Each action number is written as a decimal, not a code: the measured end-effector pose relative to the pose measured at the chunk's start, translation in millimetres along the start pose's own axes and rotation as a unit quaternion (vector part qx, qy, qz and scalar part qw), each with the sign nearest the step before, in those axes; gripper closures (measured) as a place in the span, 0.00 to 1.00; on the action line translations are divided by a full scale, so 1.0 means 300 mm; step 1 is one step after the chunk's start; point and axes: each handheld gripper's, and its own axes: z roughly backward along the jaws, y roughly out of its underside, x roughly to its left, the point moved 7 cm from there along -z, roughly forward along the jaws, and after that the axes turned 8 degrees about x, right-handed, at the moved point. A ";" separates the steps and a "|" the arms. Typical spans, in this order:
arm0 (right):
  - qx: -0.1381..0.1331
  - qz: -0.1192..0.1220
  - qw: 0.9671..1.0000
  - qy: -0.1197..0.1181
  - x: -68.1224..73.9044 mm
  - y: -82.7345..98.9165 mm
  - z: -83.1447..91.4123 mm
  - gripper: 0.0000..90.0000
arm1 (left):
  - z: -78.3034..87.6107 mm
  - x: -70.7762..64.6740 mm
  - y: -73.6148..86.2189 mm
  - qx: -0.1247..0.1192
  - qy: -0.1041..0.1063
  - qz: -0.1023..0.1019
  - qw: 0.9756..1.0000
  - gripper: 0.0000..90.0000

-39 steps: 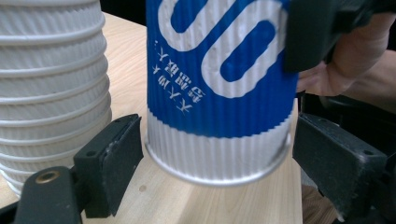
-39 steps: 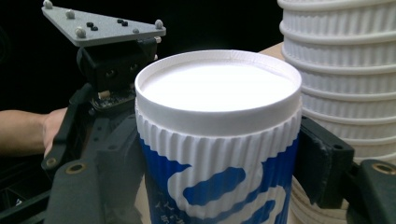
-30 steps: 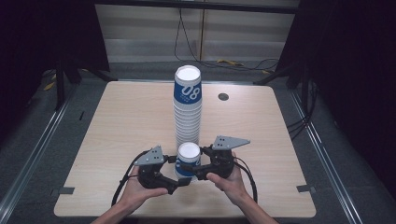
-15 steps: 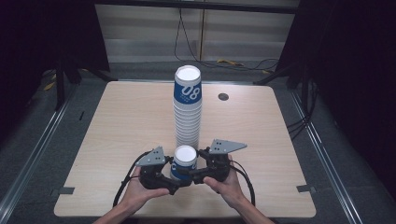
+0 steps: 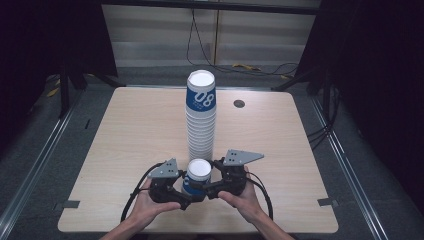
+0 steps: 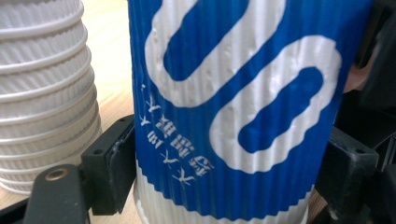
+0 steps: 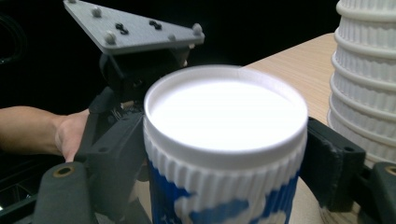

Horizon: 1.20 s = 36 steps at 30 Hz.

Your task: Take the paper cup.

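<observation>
Cup (image 5: pixel 199 175), blue and white ribbed paper, stood on the table (image 5: pixel 125 150) near its front edge, just before a tall stack (image 5: pixel 201 120). It was clamped low by the left gripper (image 5: pixel 186 196). The right gripper (image 5: pixel 206 190) bracketed its upper wall, jaws just opened, contact unclear. Likely light and crushable, it was best held gently around mid-wall.

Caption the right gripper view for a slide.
Black fingers of the right gripper flank a ribbed blue-and-white paper cup, beside a tall stack of white ribbed cups.
</observation>
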 end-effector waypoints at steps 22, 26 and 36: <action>0.006 -0.022 1.000 -0.004 -0.020 -0.017 0.054 0.16 | 0.070 0.037 0.000 0.018 0.003 0.015 1.000 0.22; 0.017 -0.010 1.000 0.007 -0.023 -0.013 0.066 0.16 | 0.086 0.046 0.004 0.022 -0.004 0.018 1.000 0.22; 0.051 0.005 0.998 0.035 -0.048 0.018 0.078 0.23 | 0.088 0.077 0.030 0.059 -0.017 0.018 0.998 0.22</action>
